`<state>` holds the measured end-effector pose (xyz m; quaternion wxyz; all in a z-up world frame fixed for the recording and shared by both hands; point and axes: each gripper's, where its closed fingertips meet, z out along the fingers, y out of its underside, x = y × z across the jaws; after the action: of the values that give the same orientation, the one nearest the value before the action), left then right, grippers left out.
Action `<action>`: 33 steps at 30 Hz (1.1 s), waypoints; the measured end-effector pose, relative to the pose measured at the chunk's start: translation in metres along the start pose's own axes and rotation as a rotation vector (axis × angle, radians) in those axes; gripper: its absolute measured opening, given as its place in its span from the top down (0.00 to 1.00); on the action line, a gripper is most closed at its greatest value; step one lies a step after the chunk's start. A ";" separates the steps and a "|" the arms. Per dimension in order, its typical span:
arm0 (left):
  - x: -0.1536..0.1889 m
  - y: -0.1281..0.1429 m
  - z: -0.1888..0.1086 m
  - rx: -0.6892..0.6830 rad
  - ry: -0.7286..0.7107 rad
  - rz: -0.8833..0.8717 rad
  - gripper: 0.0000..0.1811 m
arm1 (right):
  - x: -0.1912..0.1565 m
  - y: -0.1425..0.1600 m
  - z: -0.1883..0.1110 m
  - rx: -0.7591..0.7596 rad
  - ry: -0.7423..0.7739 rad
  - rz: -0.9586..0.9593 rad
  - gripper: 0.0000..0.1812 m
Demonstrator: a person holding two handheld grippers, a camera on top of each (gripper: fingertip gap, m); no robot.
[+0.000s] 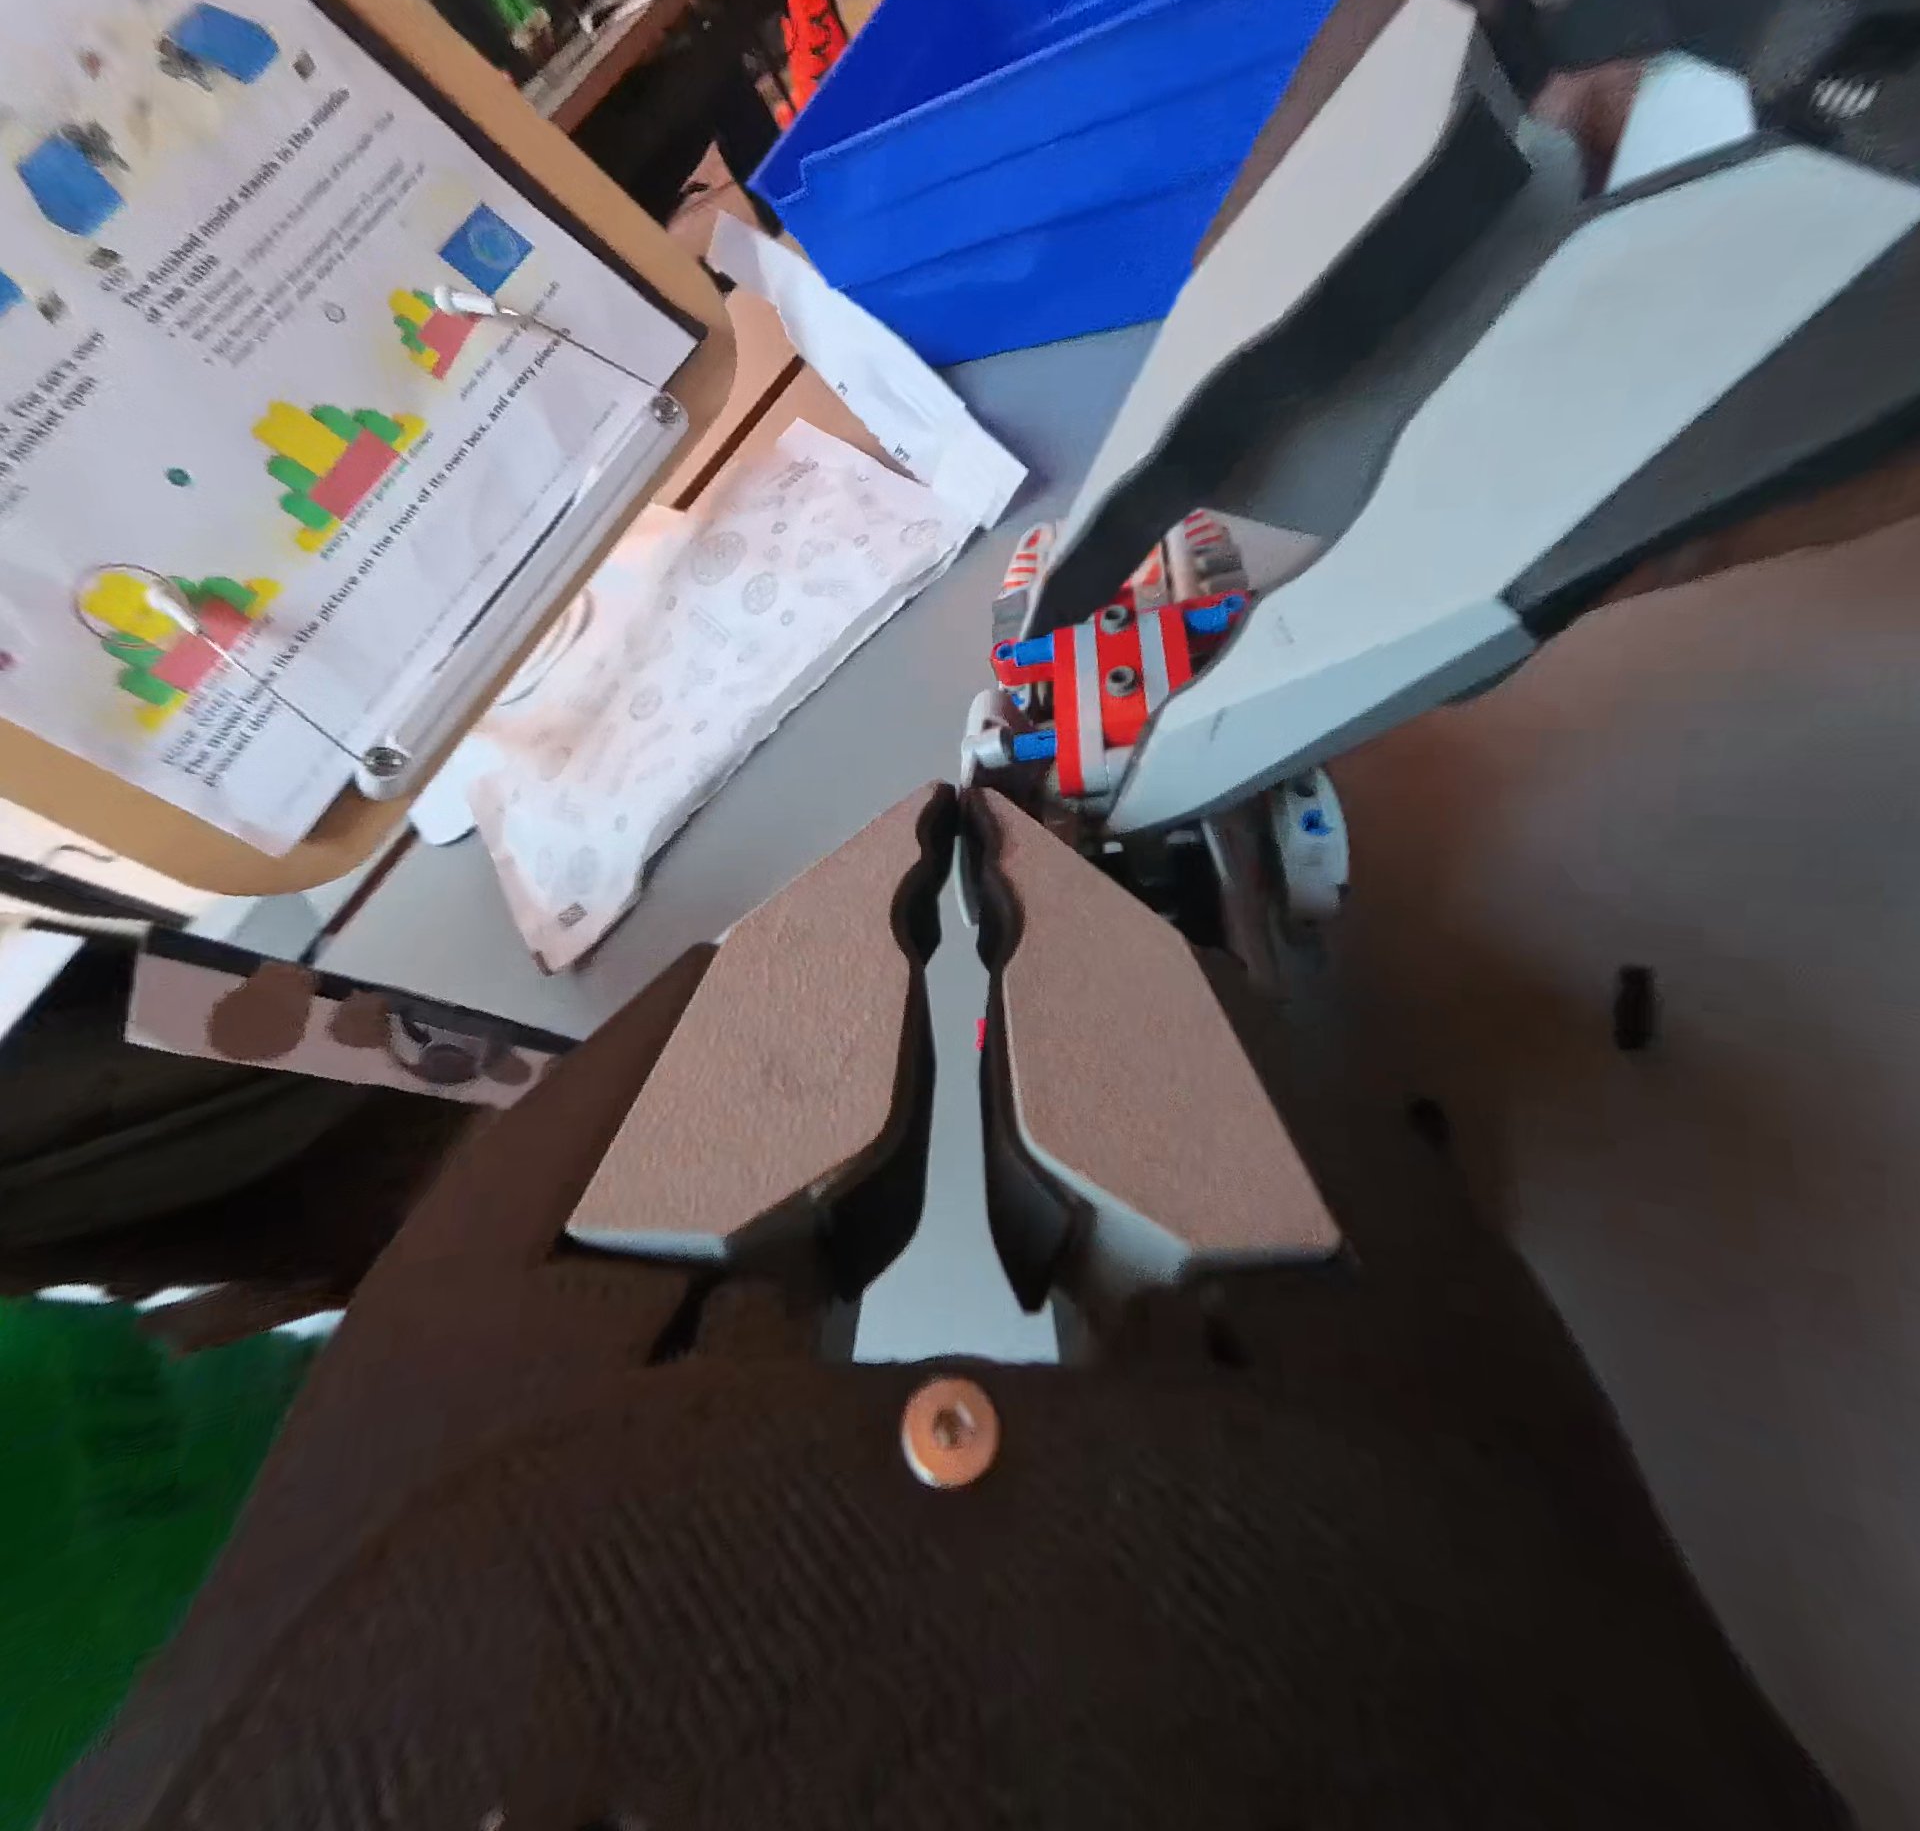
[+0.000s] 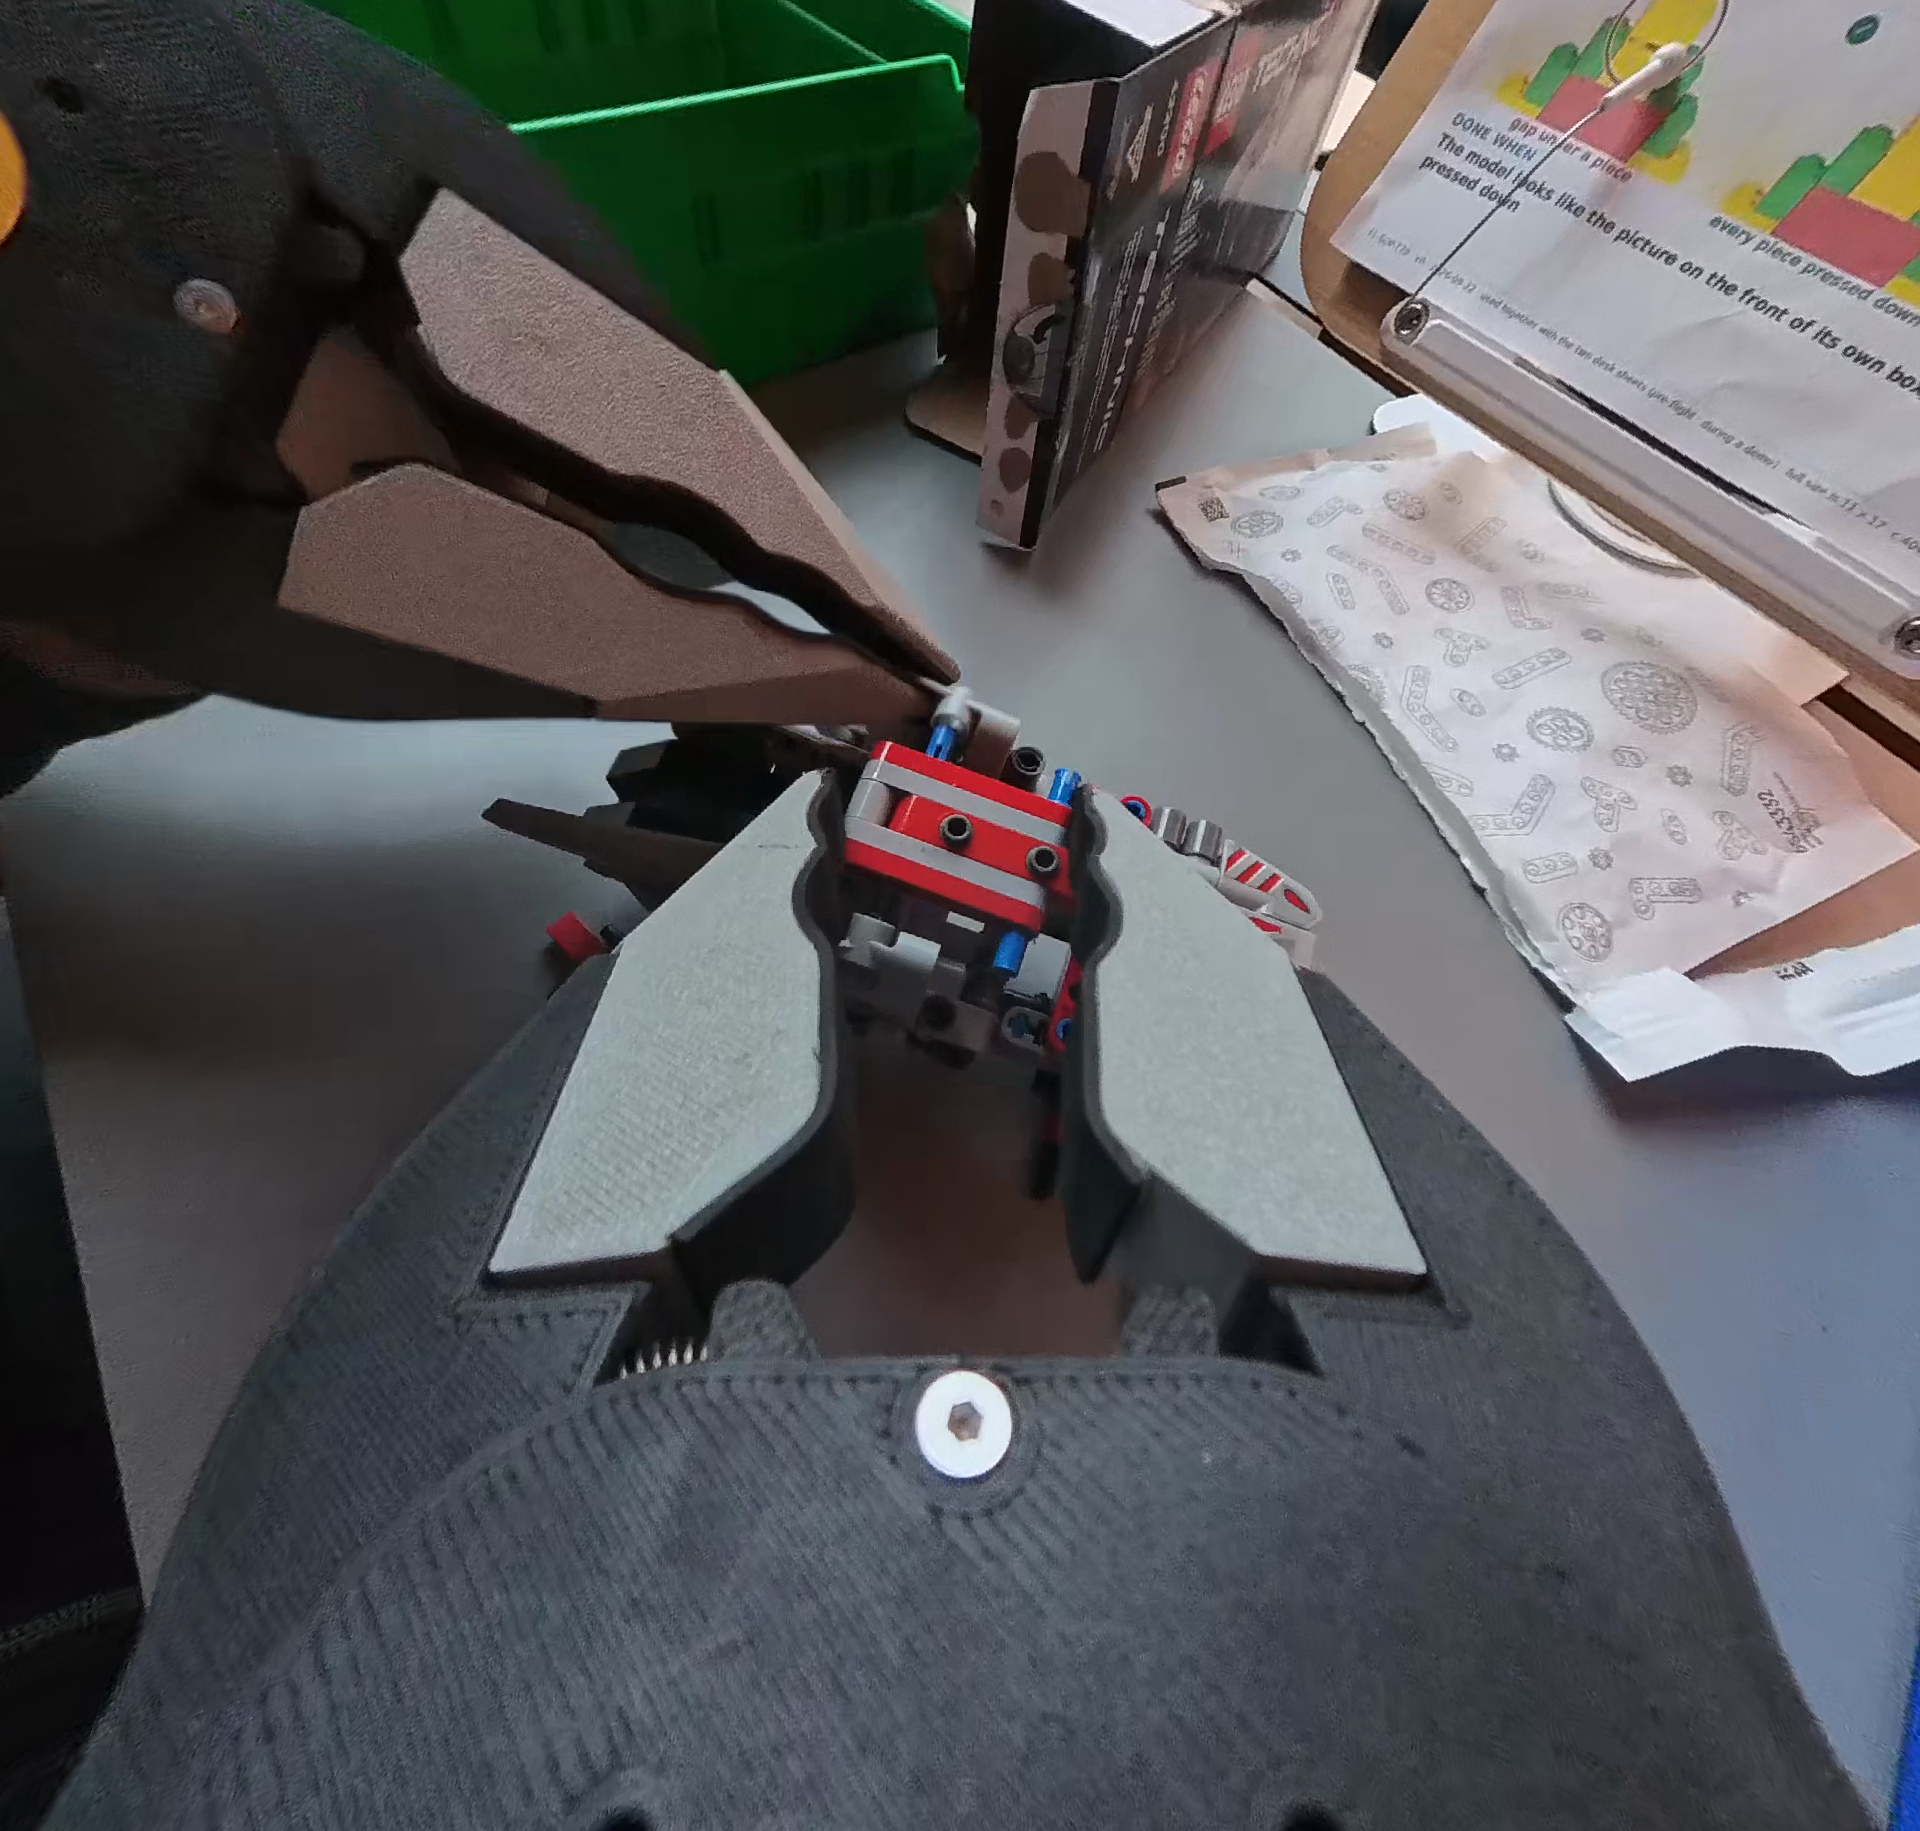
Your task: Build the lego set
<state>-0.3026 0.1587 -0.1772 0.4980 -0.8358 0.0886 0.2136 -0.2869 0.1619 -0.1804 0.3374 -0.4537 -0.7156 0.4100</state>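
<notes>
Right wrist view shows my right gripper (image 2: 951, 867), grey-padded, closed around a red and grey lego model (image 2: 956, 846), one finger on each flank, holding it just above the grey table (image 2: 1299, 1210). My left gripper (image 2: 935, 685), brown-padded, comes in from the upper left with its jaws pinched almost together on a small light grey piece (image 2: 954, 709) at the model's top rear corner, touching the model there. Left wrist view confirms it: those brown fingertips (image 1: 935, 825) meet with barely a gap, and a pale sliver of the piece shows between them.

What could go wrong, as I judge it: the piece is tiny and gripped only at the tips, so a skewed push could flick it out or jam it crooked. Pressing hard sideways could also twist the model within the right gripper's pads, since it has no support from the table, or pop one of the protruding blue pins.

Counting what I see: two grippers, one model, one green bin (image 2: 727, 119), one blue bin (image 1: 1039, 150), one dark set box (image 2: 1122, 254) standing upright, one printed paper bag (image 2: 1538, 701) lying flat, torn open, one instruction sheet (image 2: 1714, 171) on a stand. At least four blue pins show on the model. A few dark loose parts (image 2: 644, 815) lie behind it, too jumbled to count
</notes>
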 end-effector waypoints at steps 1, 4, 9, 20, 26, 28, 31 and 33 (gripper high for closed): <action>0.000 0.000 0.000 0.005 0.012 -0.024 1.00 | 0.000 0.000 0.000 0.001 -0.004 0.004 0.77; -0.002 0.001 0.001 0.009 0.029 -0.088 1.00 | 0.001 0.000 0.000 0.003 -0.001 -0.003 0.78; -0.004 0.003 0.003 0.050 0.126 -0.295 1.00 | 0.001 -0.001 0.001 -0.006 0.017 -0.014 0.78; -0.003 0.002 -0.010 -0.009 0.198 -0.295 1.00 | 0.006 -0.002 0.001 0.039 -0.044 0.049 0.78; -0.031 0.013 -0.025 -0.015 0.196 -0.427 0.92 | 0.018 -0.009 -0.005 0.101 -0.050 0.105 0.77; -0.030 0.012 -0.026 -0.022 0.203 -0.427 0.91 | 0.024 -0.012 -0.013 0.114 -0.065 0.143 0.75; -0.020 0.007 -0.026 -0.025 0.229 -0.398 0.89 | 0.032 -0.018 -0.032 0.139 -0.105 0.179 0.74; -0.008 0.006 -0.022 -0.040 0.258 -0.377 0.87 | 0.026 -0.020 -0.041 0.120 -0.198 0.226 0.73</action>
<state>-0.3064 0.1363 -0.1692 0.4970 -0.8676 -0.0103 0.0100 -0.2689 0.1919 -0.1419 0.2437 -0.4677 -0.6641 0.5300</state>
